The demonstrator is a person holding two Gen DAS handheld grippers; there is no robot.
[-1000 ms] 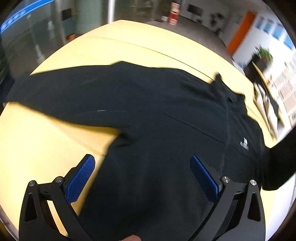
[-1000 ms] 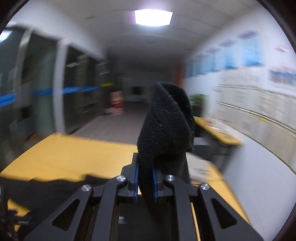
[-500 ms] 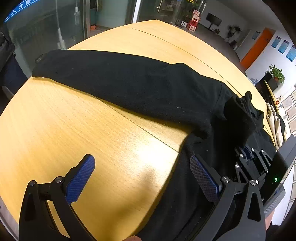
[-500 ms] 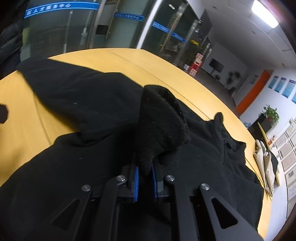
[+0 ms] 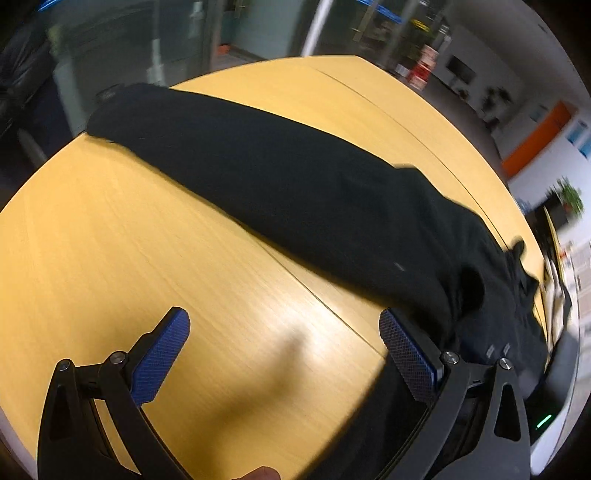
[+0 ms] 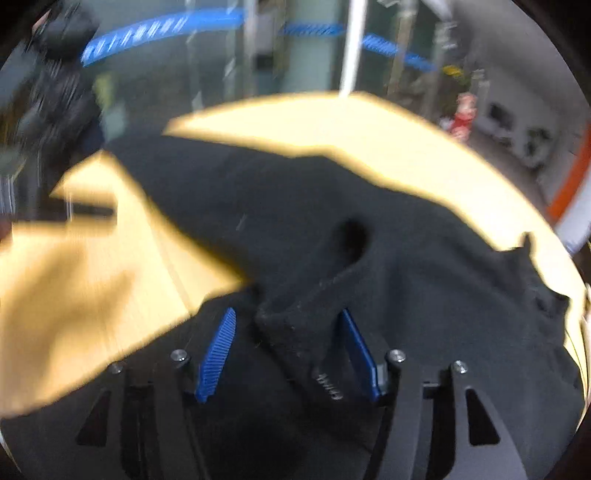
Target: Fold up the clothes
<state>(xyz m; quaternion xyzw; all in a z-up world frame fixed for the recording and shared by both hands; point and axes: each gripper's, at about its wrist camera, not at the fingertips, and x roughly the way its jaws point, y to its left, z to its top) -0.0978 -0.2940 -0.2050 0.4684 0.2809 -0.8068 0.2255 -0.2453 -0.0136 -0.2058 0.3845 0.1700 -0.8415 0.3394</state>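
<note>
— Black fleece jacket (image 5: 332, 206), spread over the yellow wooden table (image 5: 147, 258); one long sleeve (image 5: 207, 147) stretched out toward the far left edge, cuff right at the rim.

— And the other sleeve?

— Folded back onto the body, cuff end (image 6: 303, 325) lying on the chest, open mouth of the sleeve facing away. Small white lettering near that cuff, too blurred to read.

— Right gripper (image 6: 291, 350)?

— Jaws parted, blue pads (image 6: 218, 354) either side of the cuff, apparently not pressing on it. Heavily blurred, so contact hard to judge.

— Left gripper (image 5: 284, 354)?

— Spread wide, nothing between the pads (image 5: 162, 358). Left pad over bare wood, right pad at the edge of the jacket body, near the armpit. Touching or not: cannot tell.

— Collar?

— Toward the far right edge of the table (image 6: 524, 254), standing up a little.

— Around the table?

— Glass partitions (image 5: 258, 33) with blue stripes beyond the far edge, orange wall panel (image 5: 535, 136) and a potted plant (image 5: 570, 195) off to the right.
</note>
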